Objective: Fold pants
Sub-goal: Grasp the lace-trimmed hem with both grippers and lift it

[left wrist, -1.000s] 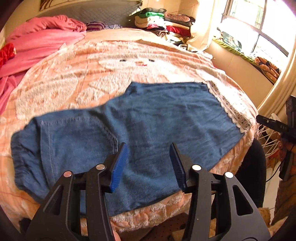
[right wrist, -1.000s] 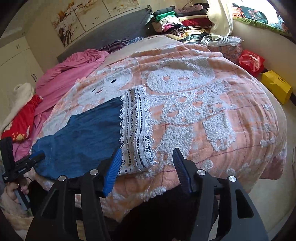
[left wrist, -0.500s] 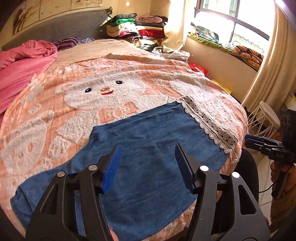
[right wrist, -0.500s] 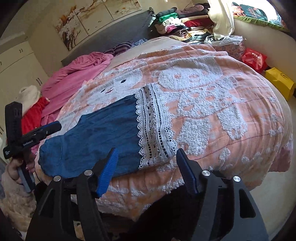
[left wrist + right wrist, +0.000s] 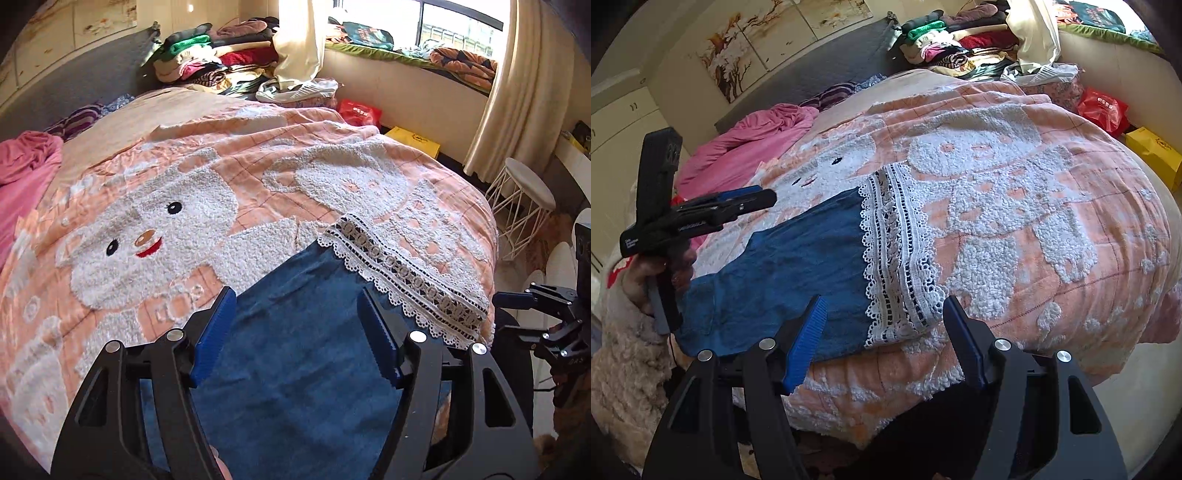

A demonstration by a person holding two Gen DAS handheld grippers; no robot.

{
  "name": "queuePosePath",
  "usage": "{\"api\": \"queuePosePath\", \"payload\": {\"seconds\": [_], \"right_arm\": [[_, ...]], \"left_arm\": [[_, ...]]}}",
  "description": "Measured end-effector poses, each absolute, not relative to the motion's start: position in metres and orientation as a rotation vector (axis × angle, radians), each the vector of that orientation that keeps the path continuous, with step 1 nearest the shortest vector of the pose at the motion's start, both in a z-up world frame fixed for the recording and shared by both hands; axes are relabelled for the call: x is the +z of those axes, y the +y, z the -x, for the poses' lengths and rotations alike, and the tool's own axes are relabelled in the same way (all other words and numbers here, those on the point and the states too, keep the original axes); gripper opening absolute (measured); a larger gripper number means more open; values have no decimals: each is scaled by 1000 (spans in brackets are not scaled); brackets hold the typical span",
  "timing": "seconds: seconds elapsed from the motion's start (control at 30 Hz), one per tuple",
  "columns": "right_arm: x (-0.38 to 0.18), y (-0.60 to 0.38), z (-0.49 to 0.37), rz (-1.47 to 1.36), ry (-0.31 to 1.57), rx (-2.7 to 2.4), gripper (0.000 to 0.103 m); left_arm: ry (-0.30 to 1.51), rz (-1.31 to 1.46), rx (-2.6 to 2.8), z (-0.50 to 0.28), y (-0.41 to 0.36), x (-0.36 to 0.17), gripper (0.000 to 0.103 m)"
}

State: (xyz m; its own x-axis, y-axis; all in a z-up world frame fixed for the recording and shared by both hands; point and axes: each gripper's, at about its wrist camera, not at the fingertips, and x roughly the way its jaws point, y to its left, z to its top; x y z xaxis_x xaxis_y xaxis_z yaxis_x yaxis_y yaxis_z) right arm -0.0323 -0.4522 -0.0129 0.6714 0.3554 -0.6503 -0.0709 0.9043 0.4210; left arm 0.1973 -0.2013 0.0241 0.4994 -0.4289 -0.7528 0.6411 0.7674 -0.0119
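Blue denim pants (image 5: 295, 354) with a white lace hem (image 5: 402, 280) lie flat near the bed's front edge. They also show in the right wrist view (image 5: 798, 266), lace hem (image 5: 901, 258) to the right. My left gripper (image 5: 297, 299) is open and empty, hovering over the denim. It shows from the side in the right wrist view (image 5: 738, 201). My right gripper (image 5: 882, 306) is open and empty, at the bed's front edge just before the lace hem. It shows at the right edge of the left wrist view (image 5: 517, 299).
The bed has a peach blanket with white bears (image 5: 155, 229) and a pink quilt (image 5: 750, 144) at the left. Piled clothes (image 5: 214, 62) sit at the far end. A white wire stool (image 5: 524, 206), red bag (image 5: 358, 112) and yellow box (image 5: 417, 142) stand on the floor at right.
My left gripper has swung right along the pants, from the waist end toward the lace hem. My right gripper has shifted slightly, bringing the hem closer. Both stay open.
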Motion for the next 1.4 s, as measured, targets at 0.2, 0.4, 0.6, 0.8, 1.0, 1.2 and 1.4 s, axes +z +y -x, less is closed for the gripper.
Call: {"api": "queuePosePath", "payload": {"seconds": [0.2, 0.4, 0.6, 0.8, 1.0, 1.2, 1.4], "right_arm": [[-21, -455, 20, -398, 829, 243, 64], [-26, -456, 14, -408, 842, 235, 64], [-33, -458, 5, -422, 865, 229, 64], [-41, -455, -1, -442, 878, 258, 60], [-47, -453, -6, -468, 887, 280, 50], [-51, -452, -14, -499, 890, 303, 39], [-54, -451, -23, -524, 904, 323, 33]], "left_arm": [[881, -292, -727, -231, -228, 7, 60], [927, -271, -776, -254, -244, -11, 60], [951, -264, -825, -266, -260, -19, 60], [1008, -229, -863, -285, -270, -31, 60], [1066, -221, -942, -289, -277, -43, 32], [1083, -189, -985, -294, -278, -49, 32], [1081, -216, -1022, -289, -282, -53, 32]]}}
